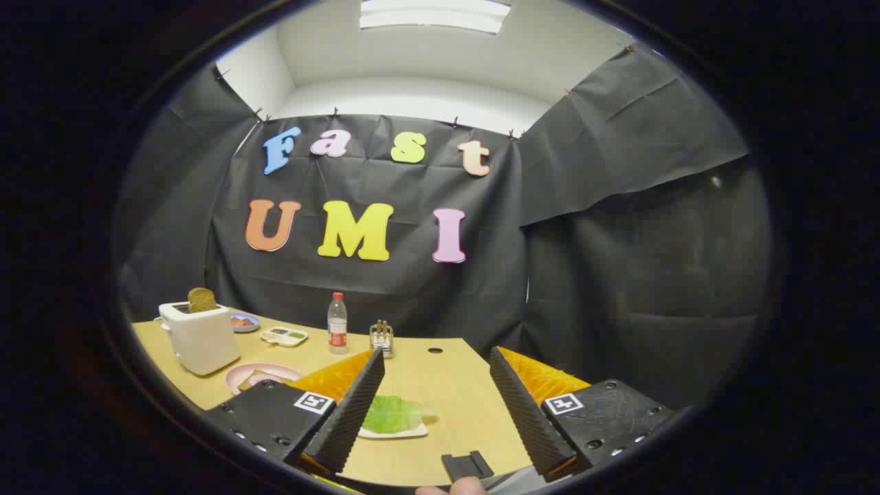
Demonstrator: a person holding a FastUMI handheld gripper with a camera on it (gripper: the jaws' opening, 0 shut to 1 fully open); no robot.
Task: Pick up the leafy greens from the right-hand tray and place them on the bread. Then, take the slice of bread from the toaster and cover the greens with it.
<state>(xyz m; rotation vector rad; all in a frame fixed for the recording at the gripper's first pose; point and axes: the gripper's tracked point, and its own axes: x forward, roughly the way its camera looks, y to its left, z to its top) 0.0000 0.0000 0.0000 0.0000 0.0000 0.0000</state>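
The tool (436, 405) hangs above the desk (447, 385) with its two ribbed fingers spread wide and nothing between the pads. Just ahead of them, partly hidden behind the left finger (350, 405), the leafy greens (393, 412) lie on a small white tray (395, 432), so the first step looks to be in hand: the approach to the greens, with no grasp made yet. The next move would call for bringing the tool down and a little to the left so that both fingers straddle the leaf, then pressing them together gently, as the leaf seems thin and floppy and the tray shallow. A small black clip-like part (467, 465) sits on the desk close under the tool, and a fingertip of the person (457, 488) shows at the very bottom. Bare desk lies between the fingers and to the right, giving free room to descend, though the desk's right edge falls away close beyond the right finger. Farther left, a pink plate (240, 375) carries what I take to be the bread (261, 378), beside a white toaster (199, 337) with a brown slice (202, 300) standing out of its slot. Behind them are a blue dish (244, 322), a pale divided dish (283, 336), a water bottle (337, 323) and a small metal rack (381, 337), well apart from the carrying path.
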